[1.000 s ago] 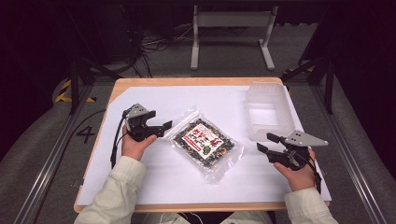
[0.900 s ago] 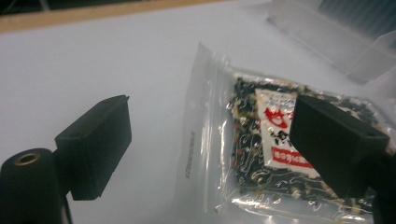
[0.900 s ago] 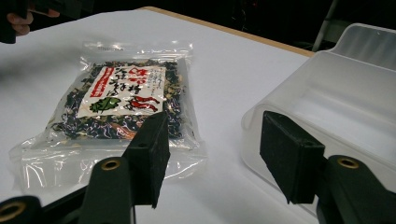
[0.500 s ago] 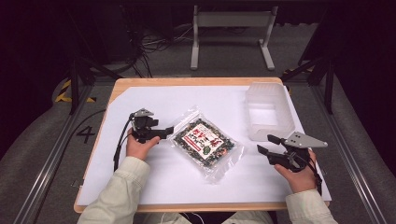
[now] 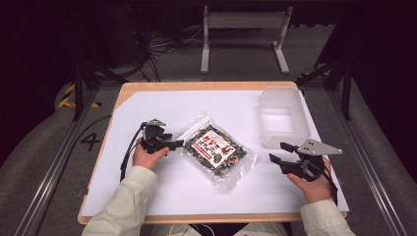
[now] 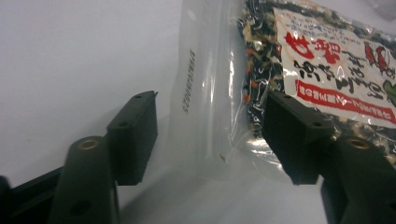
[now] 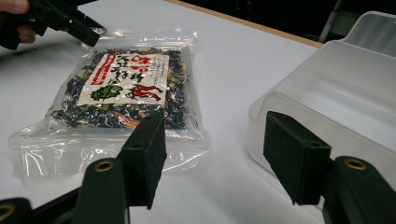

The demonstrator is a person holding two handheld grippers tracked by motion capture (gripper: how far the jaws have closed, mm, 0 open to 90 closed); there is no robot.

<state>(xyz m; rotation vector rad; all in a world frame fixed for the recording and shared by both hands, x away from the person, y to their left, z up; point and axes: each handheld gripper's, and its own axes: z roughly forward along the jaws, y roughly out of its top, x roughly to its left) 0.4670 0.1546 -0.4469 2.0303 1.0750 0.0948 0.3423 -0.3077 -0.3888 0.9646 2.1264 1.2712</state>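
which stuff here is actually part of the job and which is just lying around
In the job, most likely:
- clear food packet, its edge between the left gripper's open jaws
- clear plastic tub, empty, beside the right gripper, whose jaws are open

Just there:
- white sheet covering the table
- metal stand and cables on the floor behind

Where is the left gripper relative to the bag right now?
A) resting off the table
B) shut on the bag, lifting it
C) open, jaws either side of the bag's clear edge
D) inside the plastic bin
C: in the left gripper view the left gripper has its jaws apart, with the clear sealed edge of the bag between them; the bag lies flat on the table, and the bin holds nothing.
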